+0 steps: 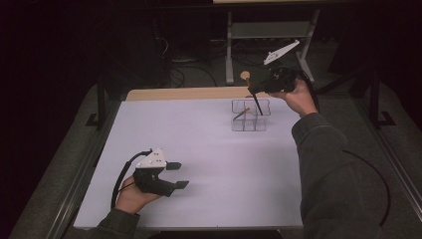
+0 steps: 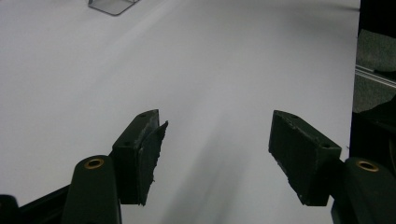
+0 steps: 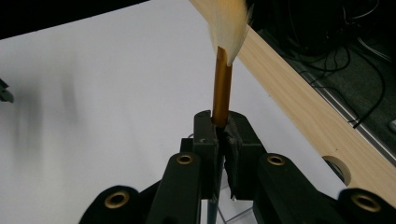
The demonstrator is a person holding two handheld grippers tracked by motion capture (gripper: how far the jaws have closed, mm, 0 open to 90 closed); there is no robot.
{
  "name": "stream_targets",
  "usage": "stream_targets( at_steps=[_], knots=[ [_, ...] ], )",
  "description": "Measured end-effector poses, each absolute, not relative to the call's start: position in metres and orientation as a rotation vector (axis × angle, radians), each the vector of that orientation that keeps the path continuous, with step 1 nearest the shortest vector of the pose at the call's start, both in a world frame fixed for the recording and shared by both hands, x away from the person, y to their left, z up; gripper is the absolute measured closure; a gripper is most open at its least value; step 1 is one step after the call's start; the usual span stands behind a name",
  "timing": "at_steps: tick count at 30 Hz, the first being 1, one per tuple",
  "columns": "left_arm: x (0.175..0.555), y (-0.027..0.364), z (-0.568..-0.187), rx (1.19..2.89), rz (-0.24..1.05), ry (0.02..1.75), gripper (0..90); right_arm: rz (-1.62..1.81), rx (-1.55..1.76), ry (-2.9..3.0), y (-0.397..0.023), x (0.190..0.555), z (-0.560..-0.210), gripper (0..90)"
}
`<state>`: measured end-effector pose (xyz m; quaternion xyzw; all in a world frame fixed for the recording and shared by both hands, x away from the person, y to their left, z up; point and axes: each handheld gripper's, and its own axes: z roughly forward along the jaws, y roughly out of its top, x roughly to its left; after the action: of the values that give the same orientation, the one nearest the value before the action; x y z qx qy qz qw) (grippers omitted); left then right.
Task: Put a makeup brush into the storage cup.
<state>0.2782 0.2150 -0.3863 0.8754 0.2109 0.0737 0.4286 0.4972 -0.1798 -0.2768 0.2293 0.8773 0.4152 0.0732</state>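
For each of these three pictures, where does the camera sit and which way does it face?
High view: above the person's side, looking forward and down on the white table; both forearms and claws show.
Left gripper view: rides the left claw, looking along open jaws across bare table.
Right gripper view: rides the right claw, shut on a makeup brush, facing the table's wooden edge.
Shared: high and left gripper views both catch the clear compartment organizer.

Table: a white rectangular tabletop (image 1: pixel 199 164) with a pale wooden strip (image 1: pixel 184 93) along its far edge.
Floor: grey carpet (image 1: pixel 64 149) around the table.
Beyond the table: a grey metal frame (image 1: pixel 268 35), black cables (image 1: pixel 194 74).
Light: dim, dark surroundings.
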Motion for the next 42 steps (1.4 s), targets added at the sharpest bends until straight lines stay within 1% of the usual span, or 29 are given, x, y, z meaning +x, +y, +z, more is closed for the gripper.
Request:
stream_targets(
  at_steps=[9,15,17,21,42],
  knots=[
    [0.277,0.218,-0.386,2.175,0.182,0.539,33.1,1.238,0.721,2.604,-0.177,0.512,-0.284,82.9],
    [0.278,0.218,-0.387,2.186,0.187,0.537,32.9,1.242,0.751,2.605,-0.169,0.516,-0.289,82.8],
    [0.277,0.217,-0.387,2.161,0.169,0.544,32.6,1.233,0.737,2.608,-0.167,0.518,-0.291,82.8],
    [0.278,0.217,-0.387,2.161,0.173,0.542,32.1,1.232,0.751,2.606,-0.164,0.521,-0.295,82.8],
    [0.277,0.221,-0.386,2.169,0.182,0.548,31.0,1.187,0.820,2.621,-0.161,0.520,-0.312,82.5]
  ],
)
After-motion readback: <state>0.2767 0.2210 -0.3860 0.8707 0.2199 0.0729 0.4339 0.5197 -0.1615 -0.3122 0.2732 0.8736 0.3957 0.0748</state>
